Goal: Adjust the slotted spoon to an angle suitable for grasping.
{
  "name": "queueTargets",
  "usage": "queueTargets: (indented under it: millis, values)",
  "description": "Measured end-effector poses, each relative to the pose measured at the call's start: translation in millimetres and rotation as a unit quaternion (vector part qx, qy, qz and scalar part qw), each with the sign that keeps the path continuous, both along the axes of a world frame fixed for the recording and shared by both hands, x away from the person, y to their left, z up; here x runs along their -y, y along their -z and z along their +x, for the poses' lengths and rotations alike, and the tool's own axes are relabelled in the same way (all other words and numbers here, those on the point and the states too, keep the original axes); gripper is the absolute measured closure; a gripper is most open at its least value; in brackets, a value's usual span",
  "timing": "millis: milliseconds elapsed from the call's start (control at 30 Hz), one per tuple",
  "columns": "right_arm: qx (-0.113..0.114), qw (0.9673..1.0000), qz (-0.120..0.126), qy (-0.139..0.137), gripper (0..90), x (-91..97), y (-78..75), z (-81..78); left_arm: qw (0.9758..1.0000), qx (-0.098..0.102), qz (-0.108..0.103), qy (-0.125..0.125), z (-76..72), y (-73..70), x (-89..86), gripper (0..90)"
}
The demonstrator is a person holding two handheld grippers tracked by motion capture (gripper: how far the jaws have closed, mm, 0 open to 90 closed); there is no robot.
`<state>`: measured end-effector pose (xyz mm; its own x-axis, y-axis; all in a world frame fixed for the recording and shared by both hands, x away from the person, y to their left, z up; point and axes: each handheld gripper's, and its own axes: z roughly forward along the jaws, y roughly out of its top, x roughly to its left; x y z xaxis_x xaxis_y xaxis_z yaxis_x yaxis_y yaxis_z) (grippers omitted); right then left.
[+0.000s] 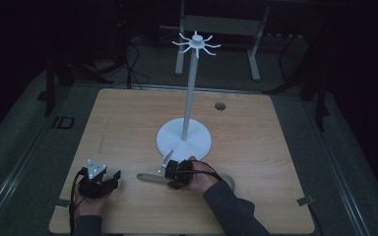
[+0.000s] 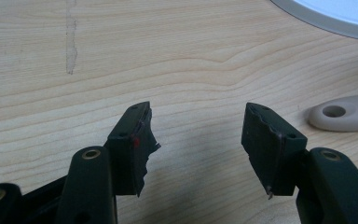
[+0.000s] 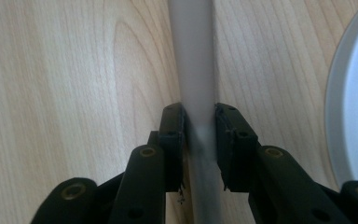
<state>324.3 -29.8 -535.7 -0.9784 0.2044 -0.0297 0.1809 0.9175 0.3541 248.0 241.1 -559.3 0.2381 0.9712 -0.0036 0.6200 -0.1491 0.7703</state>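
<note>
A utensil with a long beige handle (image 1: 148,177) lies on the wooden table (image 1: 256,147), in front of a white hanging stand (image 1: 192,93). My right gripper (image 1: 169,175) is shut on the handle (image 3: 193,56), and both pads of the right gripper (image 3: 199,116) press its sides partway along. The handle's end with its hanging hole (image 2: 342,113) points toward my left gripper (image 1: 116,177). The left gripper (image 2: 198,116) is open just over bare wood at the front left, with nothing between its jaws.
The stand's round base (image 1: 184,139) sits just behind the right gripper, and its rim shows as base (image 3: 354,93) and base (image 2: 335,14). Hooks (image 1: 196,43) ring the pole's top. A cable hole (image 1: 220,106) lies at the back. A pale round shape (image 1: 229,182) shows beside the right wrist.
</note>
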Motion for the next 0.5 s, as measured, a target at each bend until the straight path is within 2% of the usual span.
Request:
queueTargets:
  millis: [100, 333, 400, 500]
  values:
    - [0.015, 0.9998, -0.011, 0.008, 74.6, 5.6, -1.4, 1.5, 1.0, 0.001, -0.001, -0.001, -0.3, 0.0, -0.5, 43.2]
    - [0.021, 0.9981, 0.009, 0.057, 74.7, 37.8, -13.3, 8.9, 1.0, -0.001, 0.001, -0.001, -0.2, 0.4, 0.1, 43.2]
    - [0.023, 0.9968, 0.013, 0.076, 74.7, 49.3, -16.5, 11.2, 1.0, -0.002, 0.002, 0.0, -0.2, 0.4, 0.3, 43.2]
    - [0.018, 0.9929, 0.018, 0.116, 74.7, 65.9, -18.1, 15.6, 1.0, -0.003, 0.002, 0.001, 0.1, 0.8, 1.0, 43.2]
